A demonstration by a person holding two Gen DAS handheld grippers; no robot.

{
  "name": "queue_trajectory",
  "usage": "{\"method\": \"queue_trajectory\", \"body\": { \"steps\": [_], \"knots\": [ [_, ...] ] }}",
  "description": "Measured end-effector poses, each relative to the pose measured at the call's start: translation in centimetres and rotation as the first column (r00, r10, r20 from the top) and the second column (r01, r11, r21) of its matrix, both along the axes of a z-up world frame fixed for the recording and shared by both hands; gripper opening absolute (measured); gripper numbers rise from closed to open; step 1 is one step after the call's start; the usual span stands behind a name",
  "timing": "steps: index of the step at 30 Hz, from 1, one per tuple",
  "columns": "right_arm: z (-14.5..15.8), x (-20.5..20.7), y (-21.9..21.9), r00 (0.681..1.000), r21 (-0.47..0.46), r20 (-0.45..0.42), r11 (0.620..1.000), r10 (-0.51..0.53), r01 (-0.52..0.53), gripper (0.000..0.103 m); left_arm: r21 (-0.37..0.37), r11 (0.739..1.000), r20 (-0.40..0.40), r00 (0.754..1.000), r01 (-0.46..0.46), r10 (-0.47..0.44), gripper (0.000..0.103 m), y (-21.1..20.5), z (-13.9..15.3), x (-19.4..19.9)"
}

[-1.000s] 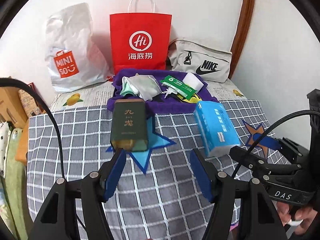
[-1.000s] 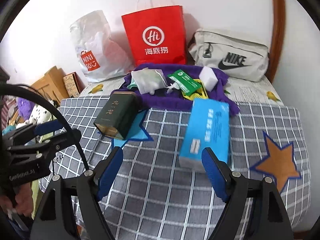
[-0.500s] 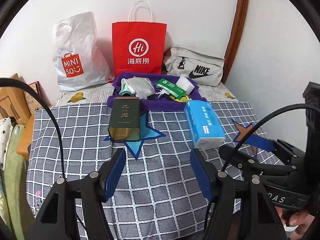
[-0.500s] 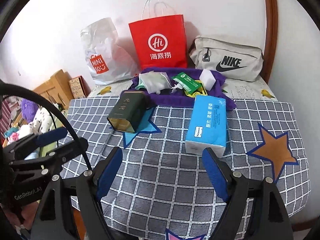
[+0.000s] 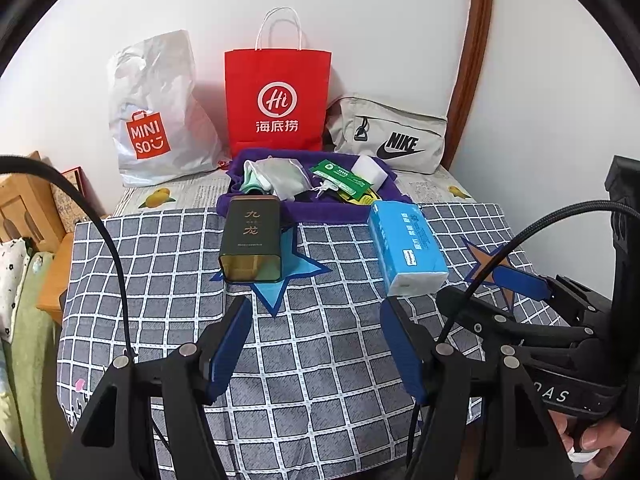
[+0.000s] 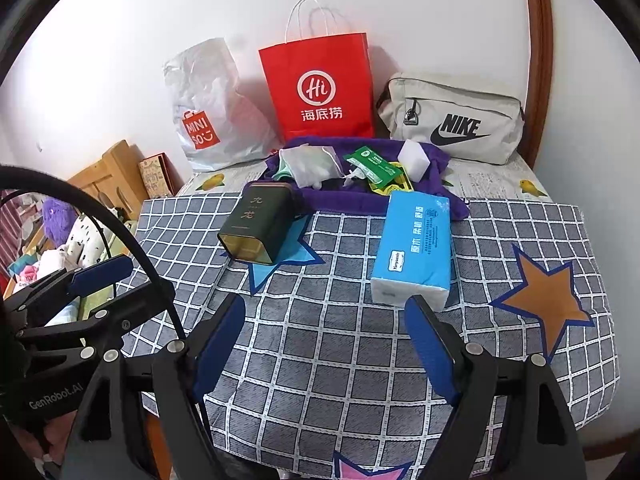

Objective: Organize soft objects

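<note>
The right wrist view alone shows plush toys (image 6: 76, 236) off the left edge of the checked cloth (image 6: 344, 344), plus an orange star patch (image 6: 548, 300) on its right; the left wrist view alone shows a person's fingers (image 5: 596, 440) at the lower right, wrapped on the other tool's handle. Relative to the dark green tin (image 5: 251, 240), which lies on its side on a blue star patch (image 5: 280, 280): the white crinkled plastic bag (image 5: 160, 112) stands behind and left of it, the red paper bag (image 5: 278, 100) directly behind, the grey fabric pouch (image 5: 392, 136) behind and right. The purple towel (image 5: 320, 210), heaped with a grey drawstring pouch (image 5: 280, 178), a green packet (image 5: 340, 178) and a white foam block (image 5: 368, 170), touches the tin's far end. The blue tissue pack (image 5: 404, 248), soft and rectangular, lies right of the tin, apart from it. The left gripper (image 5: 316, 340) is pitched downward above the cloth, fingers apart, nothing between them. The right gripper (image 6: 324, 340) is pitched likewise, fingers spread wider, empty, just short of the tissue pack.
</note>
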State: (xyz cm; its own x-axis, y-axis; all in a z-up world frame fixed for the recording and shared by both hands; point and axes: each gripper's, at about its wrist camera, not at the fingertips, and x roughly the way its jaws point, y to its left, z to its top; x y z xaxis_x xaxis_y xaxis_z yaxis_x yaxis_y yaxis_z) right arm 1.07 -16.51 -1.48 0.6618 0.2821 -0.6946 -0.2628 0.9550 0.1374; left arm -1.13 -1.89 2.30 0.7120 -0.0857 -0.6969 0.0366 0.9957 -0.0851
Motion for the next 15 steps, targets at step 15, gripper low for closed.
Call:
{"method": "queue_trajectory", "body": {
  "steps": [15],
  "knots": [
    [0.10, -0.32, 0.00, 1.000, -0.001, 0.003, 1.000, -0.012, 0.012, 0.081, 0.008, 1.000, -0.007, 1.000, -0.007, 0.007, 0.065, -0.08, -0.19, -0.18]
  ]
}}
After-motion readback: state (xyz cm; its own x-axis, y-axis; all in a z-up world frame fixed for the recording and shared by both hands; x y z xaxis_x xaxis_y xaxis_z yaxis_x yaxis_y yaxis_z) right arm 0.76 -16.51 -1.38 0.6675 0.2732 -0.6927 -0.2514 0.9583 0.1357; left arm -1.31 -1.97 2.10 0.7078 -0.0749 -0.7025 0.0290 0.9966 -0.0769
